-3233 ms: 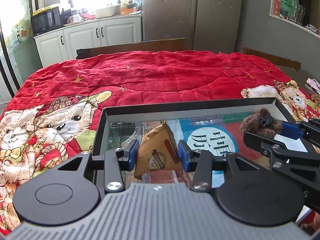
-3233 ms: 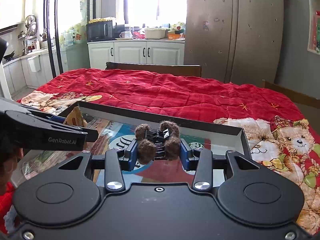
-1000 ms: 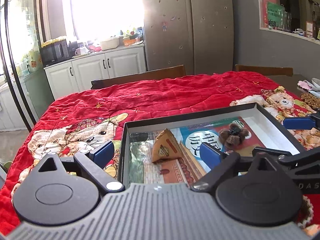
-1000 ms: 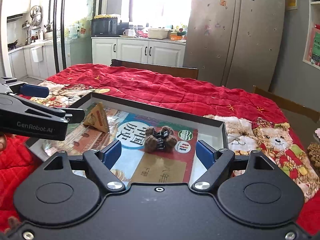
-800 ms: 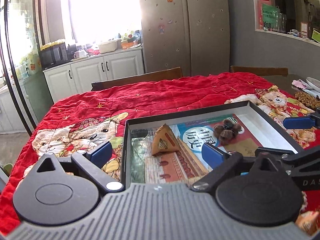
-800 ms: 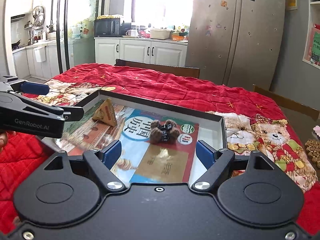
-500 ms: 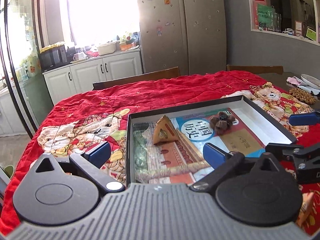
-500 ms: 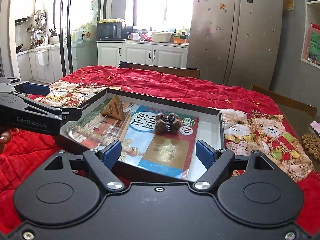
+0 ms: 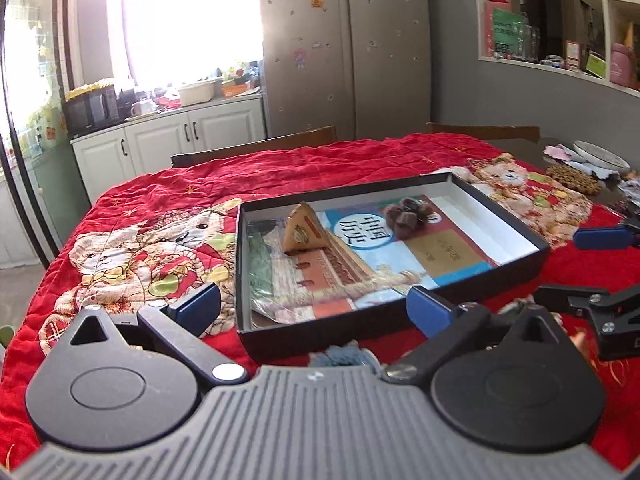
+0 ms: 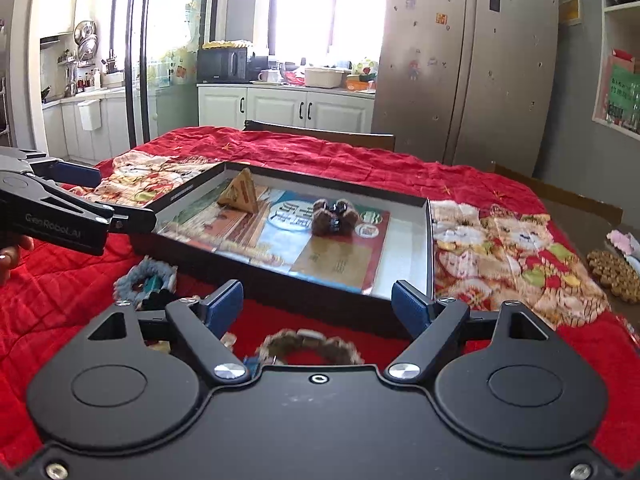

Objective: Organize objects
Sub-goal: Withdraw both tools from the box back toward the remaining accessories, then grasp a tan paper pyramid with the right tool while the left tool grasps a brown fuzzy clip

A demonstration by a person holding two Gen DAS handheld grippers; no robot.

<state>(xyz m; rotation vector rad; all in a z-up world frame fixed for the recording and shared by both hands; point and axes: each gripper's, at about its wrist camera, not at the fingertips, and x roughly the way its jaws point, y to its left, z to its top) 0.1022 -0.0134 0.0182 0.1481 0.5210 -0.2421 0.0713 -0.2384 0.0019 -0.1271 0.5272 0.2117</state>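
Two handheld black grippers with blue finger pads

The left gripper has a grey ribbed housing nearest its camera, flanked by two round black discs, each with a faint inset circle; black linkage arms with silver screw heads run out to blue rectangular pads. The right gripper is built alike, but its housing is smooth matte black, with a small ring-shaped mark at centre and silver screws in its lower corners. Triangular cut-outs pierce the outer arms of both. Seen from the right wrist, the left gripper's black side carries pale "GenRobot.AI" lettering, and fingertips of the person's hand show beneath it.
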